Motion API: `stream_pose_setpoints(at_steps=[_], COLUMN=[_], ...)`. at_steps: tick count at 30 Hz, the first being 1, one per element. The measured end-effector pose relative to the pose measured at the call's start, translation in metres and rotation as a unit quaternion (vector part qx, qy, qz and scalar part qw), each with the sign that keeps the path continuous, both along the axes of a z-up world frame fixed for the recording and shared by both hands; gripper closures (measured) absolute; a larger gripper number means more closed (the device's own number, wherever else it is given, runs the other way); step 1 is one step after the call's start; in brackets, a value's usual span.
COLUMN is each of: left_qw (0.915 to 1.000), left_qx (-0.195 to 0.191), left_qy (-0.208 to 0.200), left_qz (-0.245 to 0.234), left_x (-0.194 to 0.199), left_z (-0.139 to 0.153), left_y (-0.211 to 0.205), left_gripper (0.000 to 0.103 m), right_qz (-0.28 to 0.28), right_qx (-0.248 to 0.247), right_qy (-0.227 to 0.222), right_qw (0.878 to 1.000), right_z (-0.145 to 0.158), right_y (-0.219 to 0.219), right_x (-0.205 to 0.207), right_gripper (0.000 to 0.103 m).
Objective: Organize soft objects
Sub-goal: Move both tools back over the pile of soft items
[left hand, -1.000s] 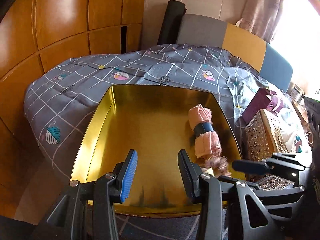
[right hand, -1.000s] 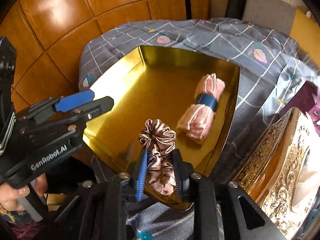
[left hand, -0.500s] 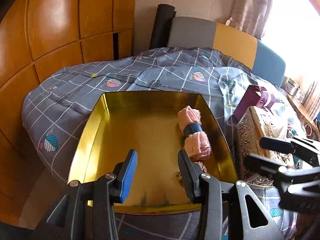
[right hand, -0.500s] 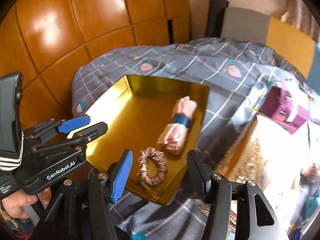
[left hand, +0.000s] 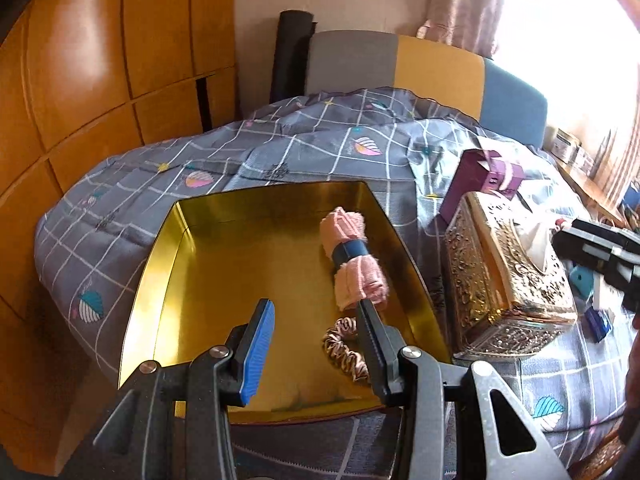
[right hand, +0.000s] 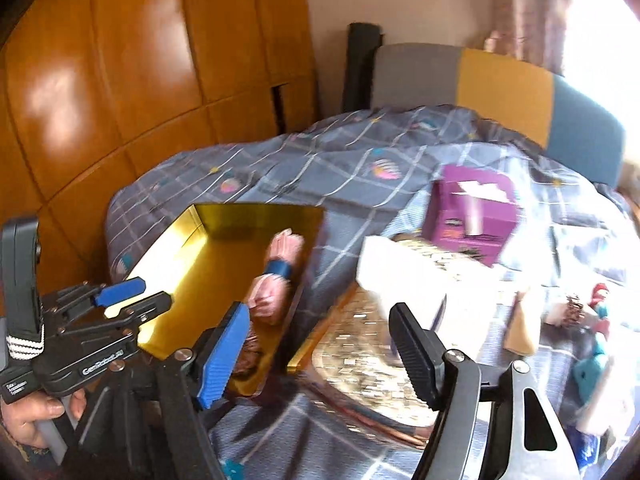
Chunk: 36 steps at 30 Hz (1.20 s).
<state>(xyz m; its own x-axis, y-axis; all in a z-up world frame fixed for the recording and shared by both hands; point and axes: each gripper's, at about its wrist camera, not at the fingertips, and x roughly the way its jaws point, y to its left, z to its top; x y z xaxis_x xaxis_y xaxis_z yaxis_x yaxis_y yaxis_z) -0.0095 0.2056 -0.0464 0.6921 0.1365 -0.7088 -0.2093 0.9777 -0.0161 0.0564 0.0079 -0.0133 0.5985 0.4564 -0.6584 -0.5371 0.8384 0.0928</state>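
Note:
A gold tray [left hand: 168,272] lies on the grey patterned bed. In it are a rolled pink towel with a blue band [left hand: 354,258] and a pink satin scrunchie [left hand: 346,346] near the front right corner. My left gripper [left hand: 316,324] is open and empty above the tray's front. My right gripper [right hand: 320,330] is open and empty, raised over the ornate gold box [right hand: 360,356] to the right of the tray [right hand: 180,280]. The towel [right hand: 276,284] shows there; the scrunchie [right hand: 250,354] is partly hidden behind the blue finger.
An ornate gold tissue box [left hand: 508,276] stands right of the tray. A purple box [left hand: 480,178] lies behind it. Small soft toys [right hand: 588,312] lie at the far right of the bed. Wooden wardrobe panels [left hand: 100,80] stand on the left.
My right gripper opened, let go of the scrunchie into the tray, then pulled back and swung right over the gold box. The left gripper stayed open and rose slightly.

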Motion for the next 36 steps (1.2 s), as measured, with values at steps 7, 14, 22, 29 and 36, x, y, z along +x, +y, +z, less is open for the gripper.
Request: stream_pose_setpoints(at_steps=[7, 14, 22, 29, 36], left_qw=[0.9994, 0.9982, 0.9959, 0.9927, 0.9808], left_qx=[0.019, 0.028, 0.038, 0.018, 0.005], left_qy=[-0.009, -0.008, -0.014, -0.017, -0.036], left_qz=[-0.027, -0.053, -0.081, -0.118, -0.191], left_x=[0.003, 0.006, 0.013, 0.022, 0.040], left_z=[0.009, 0.014, 0.024, 0.034, 0.067], left_y=[-0.020, -0.039, -0.064, -0.083, -0.133], left_gripper=[0.060, 0.060, 0.060, 0.060, 0.060], right_qz=[-0.088, -0.190, -0.326, -0.415, -0.460], right_qx=[-0.002, -0.007, -0.013, 0.021, 0.116], right_qy=[-0.014, -0.018, -0.022, 0.012, 0.065], right_qw=[0.996, 0.982, 0.945, 0.910, 0.878], right_z=[0.006, 0.003, -0.012, -0.040, -0.050], right_y=[-0.071, -0.150, -0.249, -0.321, -0.359], right_x=[0.014, 0.034, 0.056, 0.054, 0.048], right_gripper=[0.024, 0.022, 0.021, 0.021, 0.020])
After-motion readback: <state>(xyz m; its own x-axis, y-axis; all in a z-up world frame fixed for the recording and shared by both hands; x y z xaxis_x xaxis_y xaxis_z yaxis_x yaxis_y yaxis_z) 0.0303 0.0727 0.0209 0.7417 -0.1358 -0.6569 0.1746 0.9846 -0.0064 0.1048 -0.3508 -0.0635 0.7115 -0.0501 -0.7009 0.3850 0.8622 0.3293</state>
